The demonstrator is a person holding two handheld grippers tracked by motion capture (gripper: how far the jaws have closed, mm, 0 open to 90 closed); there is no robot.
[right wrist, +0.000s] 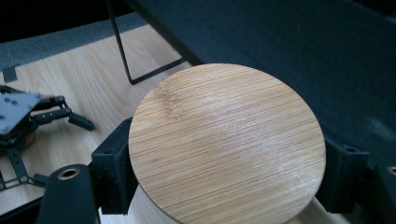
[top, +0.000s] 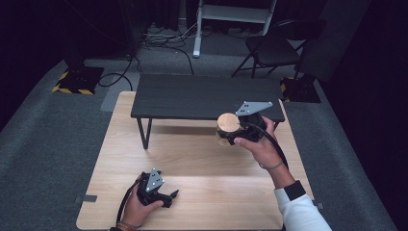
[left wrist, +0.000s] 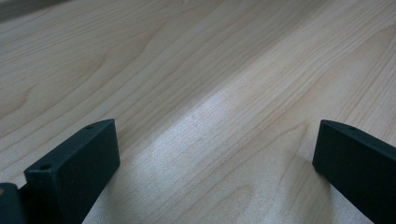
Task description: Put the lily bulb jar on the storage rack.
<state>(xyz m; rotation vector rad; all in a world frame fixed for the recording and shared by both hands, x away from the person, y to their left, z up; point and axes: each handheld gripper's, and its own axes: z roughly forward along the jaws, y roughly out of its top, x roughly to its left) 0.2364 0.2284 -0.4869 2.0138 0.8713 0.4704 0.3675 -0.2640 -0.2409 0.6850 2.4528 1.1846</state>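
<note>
High view: at centre right, the right hand-held gripper (top: 236,129) grasps one round bamboo-lidded jar (top: 227,126), lifted above the pale wooden counter (top: 202,159) before a black low shelf (top: 207,96). Lower left, the left hand-held gripper (top: 169,196) rests on the counter.

Left gripper view: its jaws stand released, wide apart over grained wood.

Right gripper view: the lid's fine stripes, clamped between the jaws.

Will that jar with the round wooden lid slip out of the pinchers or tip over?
Probably not slip: the right gripper clamps both sides of the jar under its bamboo lid. Its body looks clear, perhaps glass, so likely fragile. Being round, it might roll if laid sideways.
</note>
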